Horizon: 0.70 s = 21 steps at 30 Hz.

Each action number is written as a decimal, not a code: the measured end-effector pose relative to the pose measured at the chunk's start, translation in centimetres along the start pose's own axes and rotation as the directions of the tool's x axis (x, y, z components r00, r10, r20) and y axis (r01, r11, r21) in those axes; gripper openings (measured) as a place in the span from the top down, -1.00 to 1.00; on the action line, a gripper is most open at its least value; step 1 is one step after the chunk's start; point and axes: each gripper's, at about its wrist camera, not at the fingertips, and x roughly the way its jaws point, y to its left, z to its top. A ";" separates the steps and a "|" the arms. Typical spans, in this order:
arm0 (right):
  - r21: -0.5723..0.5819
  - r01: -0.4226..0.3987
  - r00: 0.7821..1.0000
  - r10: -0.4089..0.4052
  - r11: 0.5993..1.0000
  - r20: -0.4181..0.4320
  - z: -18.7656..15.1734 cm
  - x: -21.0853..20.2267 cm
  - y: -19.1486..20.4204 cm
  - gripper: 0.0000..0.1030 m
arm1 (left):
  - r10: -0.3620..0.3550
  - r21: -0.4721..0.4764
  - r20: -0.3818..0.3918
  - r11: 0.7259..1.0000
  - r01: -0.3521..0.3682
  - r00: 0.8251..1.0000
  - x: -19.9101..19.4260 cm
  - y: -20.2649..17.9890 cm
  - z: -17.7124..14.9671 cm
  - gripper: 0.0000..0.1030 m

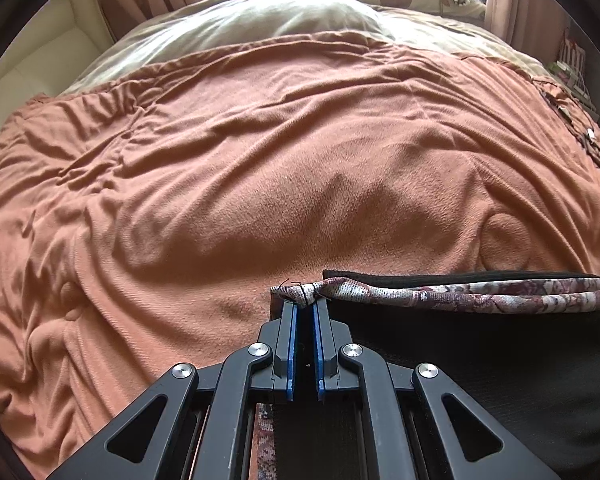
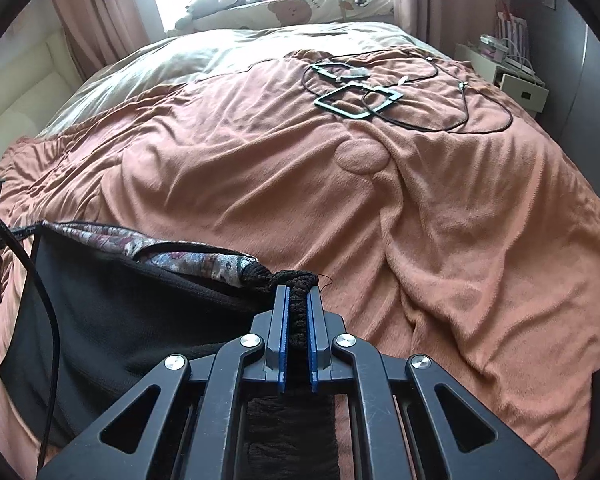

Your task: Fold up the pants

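Observation:
The pants (image 1: 480, 360) are black inside with a floral patterned outer side, and they hang stretched between my two grippers above the orange blanket (image 1: 260, 160). My left gripper (image 1: 305, 302) is shut on a bunched floral corner of the waistband, at the bottom centre of its view. In the right wrist view the pants (image 2: 120, 320) spread to the left. My right gripper (image 2: 298, 292) is shut on the black ribbed edge of the pants. The part of the pants below both grippers is hidden.
A black frame and tangled cables (image 2: 364, 96) lie on the far right part of the blanket (image 2: 420, 220). A pale duvet (image 1: 260, 24) and pillows sit at the head of the bed. A white bedside unit (image 2: 512, 80) stands at the right. A black cable (image 2: 44, 300) hangs at the left.

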 end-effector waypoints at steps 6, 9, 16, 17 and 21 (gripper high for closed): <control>0.008 0.026 1.000 -0.026 1.000 -0.003 0.3 1.3 -0.1 0.92 | -0.009 -0.020 -0.018 1.000 0.009 1.000 1.5 -0.1 0.2 0.85; 0.021 0.031 0.999 -0.030 0.999 -0.025 0.6 2.1 -0.2 0.91 | 0.006 -0.016 -0.031 1.000 -0.006 0.999 2.0 -0.5 0.5 0.80; 0.067 -0.006 0.999 0.008 0.998 -0.034 0.9 0.2 -1.2 0.09 | -0.004 -0.008 -0.043 1.000 0.003 0.999 -0.1 -0.3 0.0 -0.21; 0.070 -0.018 1.000 0.019 0.997 -0.022 0.6 -0.6 -1.4 -0.05 | 0.001 -0.001 -0.023 1.000 -0.001 1.000 -1.2 -0.1 -0.3 -0.26; 0.078 -0.052 0.999 0.052 0.996 0.008 -0.5 -3.4 -1.9 -0.11 | -0.008 -0.022 -0.016 1.000 0.008 1.000 -3.9 0.9 -1.3 -0.28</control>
